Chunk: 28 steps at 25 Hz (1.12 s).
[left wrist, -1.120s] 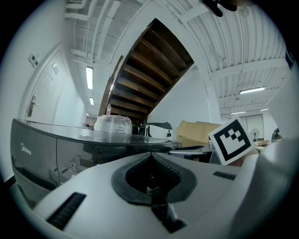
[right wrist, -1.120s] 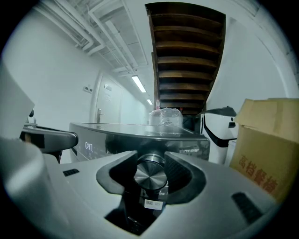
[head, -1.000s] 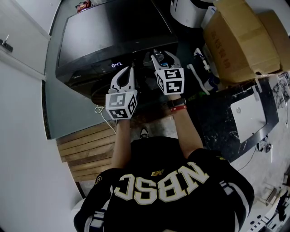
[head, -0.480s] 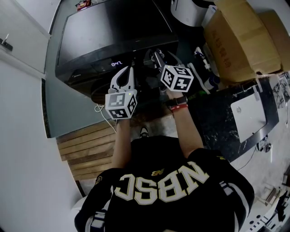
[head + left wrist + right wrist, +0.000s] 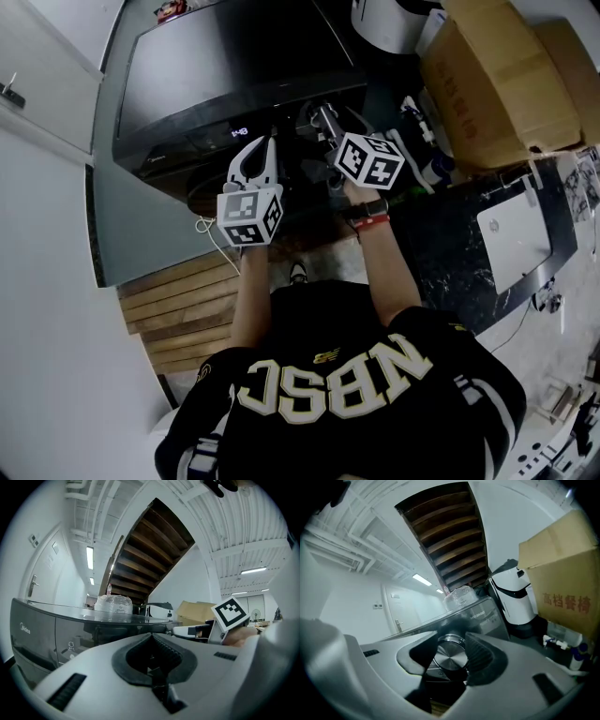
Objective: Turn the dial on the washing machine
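The washing machine point(image 5: 234, 66) is the big dark box at 12 o'clock in the head view. Its dial point(image 5: 450, 657) is a round shiny knob on the front panel, near the right end, just to the 3 o'clock side of the little lit numbers point(image 5: 238, 132).

The right gripper point(image 5: 336, 120) is the one on the job. In the right gripper view the dial sits right in the middle, between the two fingers. One dark pad point(image 5: 480, 656) is on the dial's edge at 3 o'clock, and the other pad is on its edge at 9 o'clock. The fingers are spread fairly wide, but that is because the knob is fat. They look pressed onto its sides, so I think they are holding it.

The flat face of the dial looks straight back at the gripper. That means the knob's middle line and the gripper's pointing line are the same line. So a roll of the wrist should turn the dial, with no push or pull needed.

The left gripper point(image 5: 255, 159) waits near the machine's front, at about 8 o'clock from the dial. Its fingers are closed together with nothing in them.
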Motion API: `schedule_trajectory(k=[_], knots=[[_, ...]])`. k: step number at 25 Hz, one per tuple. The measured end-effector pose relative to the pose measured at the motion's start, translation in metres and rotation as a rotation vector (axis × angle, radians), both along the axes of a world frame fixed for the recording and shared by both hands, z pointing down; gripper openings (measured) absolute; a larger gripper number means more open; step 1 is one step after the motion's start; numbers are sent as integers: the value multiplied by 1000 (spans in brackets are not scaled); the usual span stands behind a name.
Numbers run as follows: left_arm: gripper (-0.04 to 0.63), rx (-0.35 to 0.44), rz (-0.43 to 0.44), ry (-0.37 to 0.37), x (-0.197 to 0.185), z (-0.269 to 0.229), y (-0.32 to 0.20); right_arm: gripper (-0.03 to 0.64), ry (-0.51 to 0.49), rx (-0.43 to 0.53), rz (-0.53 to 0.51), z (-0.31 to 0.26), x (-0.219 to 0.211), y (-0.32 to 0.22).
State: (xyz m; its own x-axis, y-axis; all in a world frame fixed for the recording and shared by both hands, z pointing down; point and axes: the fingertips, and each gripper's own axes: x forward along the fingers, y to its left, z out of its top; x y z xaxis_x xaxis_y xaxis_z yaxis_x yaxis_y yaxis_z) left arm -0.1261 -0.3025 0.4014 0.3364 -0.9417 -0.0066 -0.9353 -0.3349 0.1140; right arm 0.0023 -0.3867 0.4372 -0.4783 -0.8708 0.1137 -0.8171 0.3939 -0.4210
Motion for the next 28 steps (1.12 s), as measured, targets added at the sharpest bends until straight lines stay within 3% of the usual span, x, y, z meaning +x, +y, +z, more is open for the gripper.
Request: schedule_trajectory(k=[14,21,28], knots=[[14,-9,14,-7,7,3,-1,190,-87,-26,2,2,2,-1],[14,-11,21,-12,11,4,-2,192,-294,-98,74,7,10,-1],[14,-11,27,-15,12,4,-4,192,-580,-198,104,17,18,-2]])
